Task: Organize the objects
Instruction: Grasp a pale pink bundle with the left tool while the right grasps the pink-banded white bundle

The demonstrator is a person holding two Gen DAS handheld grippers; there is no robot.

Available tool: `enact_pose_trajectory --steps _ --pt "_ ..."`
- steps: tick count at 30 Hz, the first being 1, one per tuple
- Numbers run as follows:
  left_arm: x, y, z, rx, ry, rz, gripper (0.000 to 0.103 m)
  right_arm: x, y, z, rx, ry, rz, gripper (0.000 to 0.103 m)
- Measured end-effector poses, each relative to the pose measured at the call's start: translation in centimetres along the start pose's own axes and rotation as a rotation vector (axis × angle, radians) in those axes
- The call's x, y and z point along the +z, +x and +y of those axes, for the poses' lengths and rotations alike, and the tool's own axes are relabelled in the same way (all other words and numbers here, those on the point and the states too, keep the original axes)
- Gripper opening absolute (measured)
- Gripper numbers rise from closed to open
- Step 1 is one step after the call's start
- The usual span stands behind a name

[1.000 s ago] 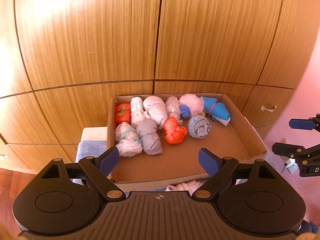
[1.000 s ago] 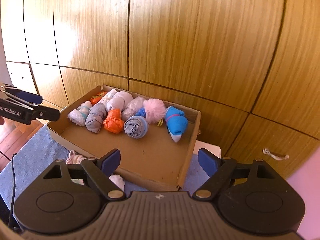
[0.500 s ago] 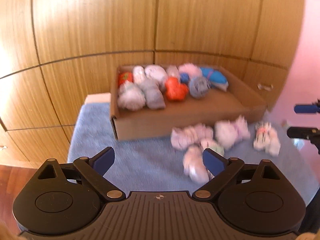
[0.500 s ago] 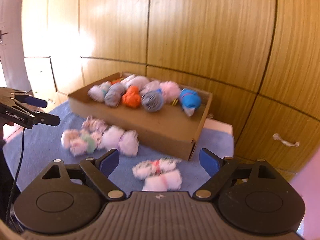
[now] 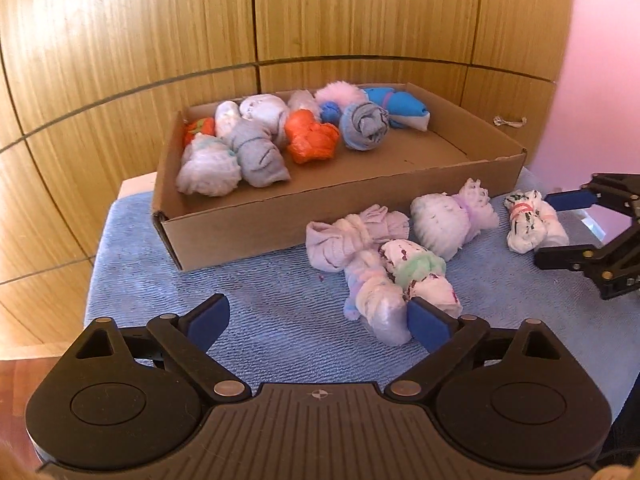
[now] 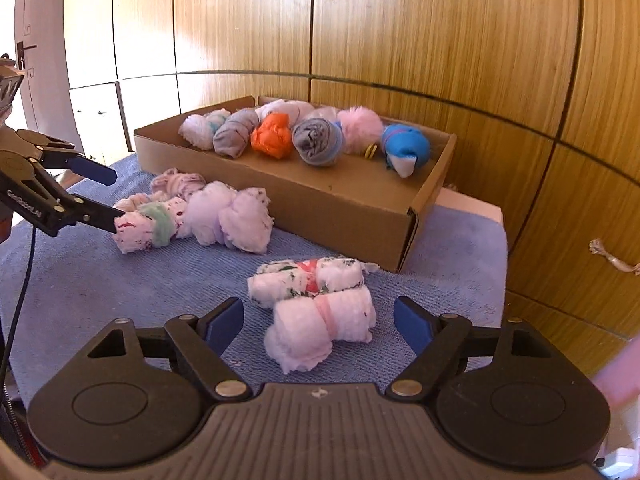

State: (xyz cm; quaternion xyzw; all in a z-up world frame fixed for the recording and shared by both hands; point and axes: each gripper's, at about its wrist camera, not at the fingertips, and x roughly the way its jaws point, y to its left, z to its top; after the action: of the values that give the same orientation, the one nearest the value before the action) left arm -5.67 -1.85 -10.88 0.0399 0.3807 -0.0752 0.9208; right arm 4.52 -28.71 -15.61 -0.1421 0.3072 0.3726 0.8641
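Cardboard box [image 5: 256, 228] at twelve o'clock already holds many sock bundles [image 5: 308, 142]; several pale bundles [image 6: 228, 218] remain on the bench [image 5: 248, 292]; both tools' jaws apart, empty.

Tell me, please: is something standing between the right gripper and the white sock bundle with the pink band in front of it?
Nothing visible does. The right gripper is open, and the banded sock bundle lies on the blue towel just ahead of its fingers. The other bundles lie farther off to the left.
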Motion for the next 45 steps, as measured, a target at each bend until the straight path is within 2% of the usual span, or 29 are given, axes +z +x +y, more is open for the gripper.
enact_pose_trajectory --steps 2,8,13,16,22,26,29,32,34,35,37,38,45 --pt "-0.1 -0.1 0.1 0.0 0.009 -0.006 0.097 -0.2 0.2 -0.1 0.015 0.008 0.004 0.066" --pt "-0.4 -1.0 1.4 0.048 -0.009 -0.018 0.097 -0.4 -0.2 0.2 0.02 0.013 -0.005 0.053" --pt "-0.7 -1.1 4.0 0.122 -0.082 0.016 0.096 -0.6 -1.7 0.5 0.034 0.048 -0.029 0.051" --pt "-1.1 -1.3 4.5 0.087 -0.112 0.019 0.096 -0.7 -1.9 0.8 0.03 0.047 -0.027 0.051" --pt "-0.5 -1.3 2.6 0.034 -0.031 -0.006 0.097 -1.1 -1.5 0.7 0.021 0.051 -0.012 0.051" --pt "0.4 0.0 1.5 -0.001 0.015 0.008 0.096 -1.1 -1.5 0.6 0.022 0.051 -0.013 0.051" --pt "0.7 1.1 1.1 -0.046 0.026 0.036 0.087 -1.2 -1.5 0.6 0.021 0.051 -0.015 0.051" --pt "0.8 1.6 0.7 -0.088 0.028 0.047 0.072 -1.2 -1.5 0.6 0.021 0.054 -0.017 0.051" --pt "0.7 1.7 0.7 -0.114 0.02 0.046 0.058 -1.1 -1.5 0.7 0.021 0.055 -0.017 0.051" --pt "0.7 1.6 0.7 -0.13 0.011 0.045 0.055 -1.2 -1.5 0.7 0.02 0.053 -0.016 0.051" --pt "0.7 1.3 0.8 -0.154 0.002 0.049 0.039 -1.1 -1.6 0.6 0.02 0.054 -0.017 0.051" --pt "0.6 1.1 0.8 -0.165 -0.001 0.052 0.035 -1.0 -1.7 0.6 0.02 0.056 -0.019 0.051" --pt "0.3 -0.8 1.1 -0.167 -0.009 0.047 0.035 -0.7 -2.4 0.6 0.015 0.056 -0.03 0.048"
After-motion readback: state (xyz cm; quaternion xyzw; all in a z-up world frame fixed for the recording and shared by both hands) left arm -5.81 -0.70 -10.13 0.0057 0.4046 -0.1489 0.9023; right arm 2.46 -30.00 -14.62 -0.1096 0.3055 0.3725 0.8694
